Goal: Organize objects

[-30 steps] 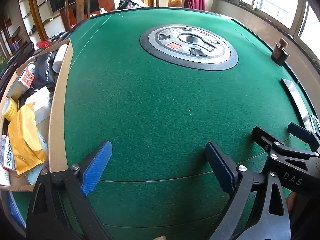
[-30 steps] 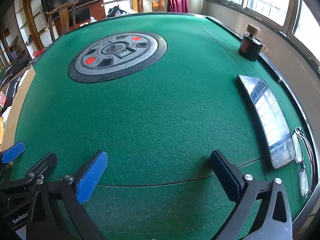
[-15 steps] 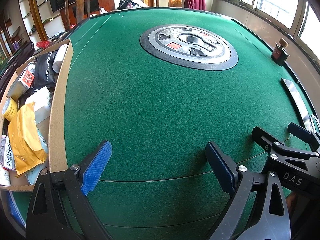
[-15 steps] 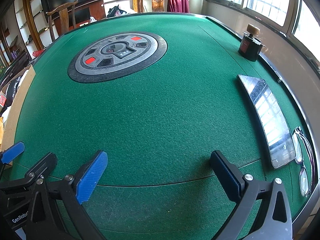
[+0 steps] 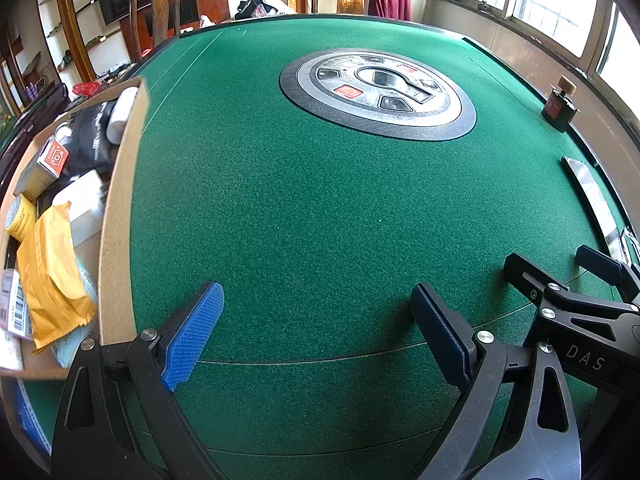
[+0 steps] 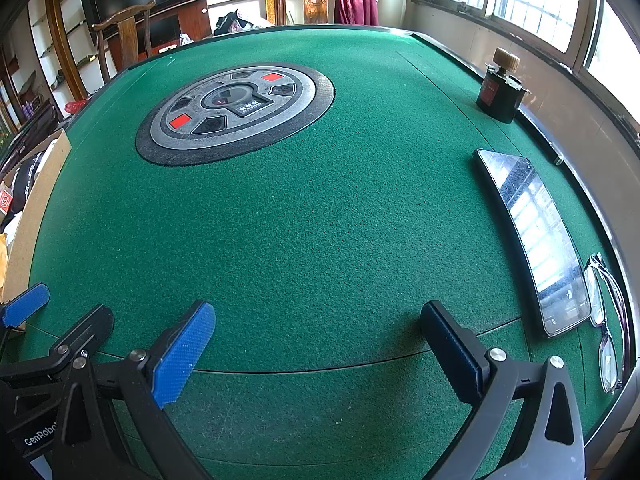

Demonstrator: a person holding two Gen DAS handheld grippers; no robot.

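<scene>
On the green felt table [image 6: 320, 220] a dark bottle with a wooden cap [image 6: 501, 88] stands at the far right edge. A black phone [image 6: 534, 236] lies face up along the right edge, with a pair of glasses [image 6: 606, 312] beside it. The bottle [image 5: 560, 106] and phone [image 5: 592, 196] also show in the left wrist view. My left gripper [image 5: 316, 332] is open and empty over the near felt. My right gripper [image 6: 318, 344] is open and empty, to the right of the left one.
A cardboard box [image 5: 120, 216] at the table's left edge holds a yellow padded envelope [image 5: 48, 264], a tape roll, small boxes and a black bag. A round grey control panel [image 6: 236, 110] sits in the table's centre. Wooden chairs stand behind.
</scene>
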